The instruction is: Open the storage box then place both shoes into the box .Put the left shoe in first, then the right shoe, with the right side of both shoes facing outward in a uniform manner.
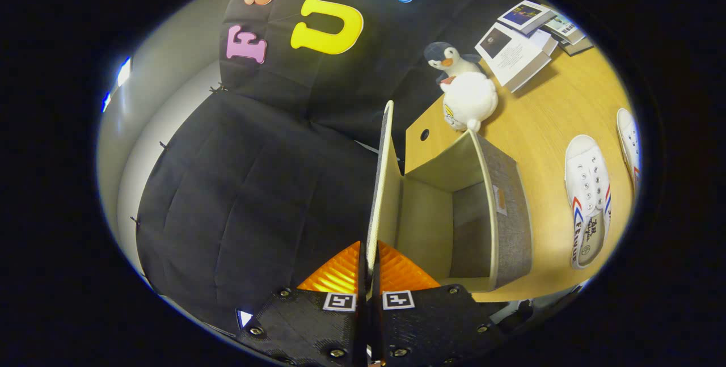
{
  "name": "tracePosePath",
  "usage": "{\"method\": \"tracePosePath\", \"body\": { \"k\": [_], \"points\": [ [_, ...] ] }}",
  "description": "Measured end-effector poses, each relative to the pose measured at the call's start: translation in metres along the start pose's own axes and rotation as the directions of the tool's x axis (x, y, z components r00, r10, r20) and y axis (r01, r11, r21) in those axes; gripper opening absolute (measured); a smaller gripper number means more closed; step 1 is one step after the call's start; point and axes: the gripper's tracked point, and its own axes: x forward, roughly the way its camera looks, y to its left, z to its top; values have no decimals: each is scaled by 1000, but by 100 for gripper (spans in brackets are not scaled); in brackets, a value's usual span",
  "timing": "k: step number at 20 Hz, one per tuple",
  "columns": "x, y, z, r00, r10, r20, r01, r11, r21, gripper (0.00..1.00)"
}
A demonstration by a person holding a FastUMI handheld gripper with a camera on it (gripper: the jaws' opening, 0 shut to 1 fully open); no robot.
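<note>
My gripper (370, 268) is shut on the edge of the storage box's lid (384, 185), which stands swung up on edge between the two fingers. The grey fabric box (507, 208) lies open just beyond the fingers, its pale inside bare. On the wooden table (550, 123) past the box lie two white canvas shoes with red and blue stripes: one (588, 199) close to the box's grey side, the other (628, 146) farther off, partly cut off from sight.
A plush penguin (454, 60) and a white plush toy (471, 100) sit at the table's corner behind the box. Several booklets (519, 49) lie farther back. The black cloth wall (255, 185) hangs close beside the lid.
</note>
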Motion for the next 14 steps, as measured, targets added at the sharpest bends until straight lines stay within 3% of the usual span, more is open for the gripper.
{"method": "tracePosePath", "body": {
  "k": [14],
  "points": [
    [76,77,-30,999,15,-46,-19,995,-93,3]
  ]
}}
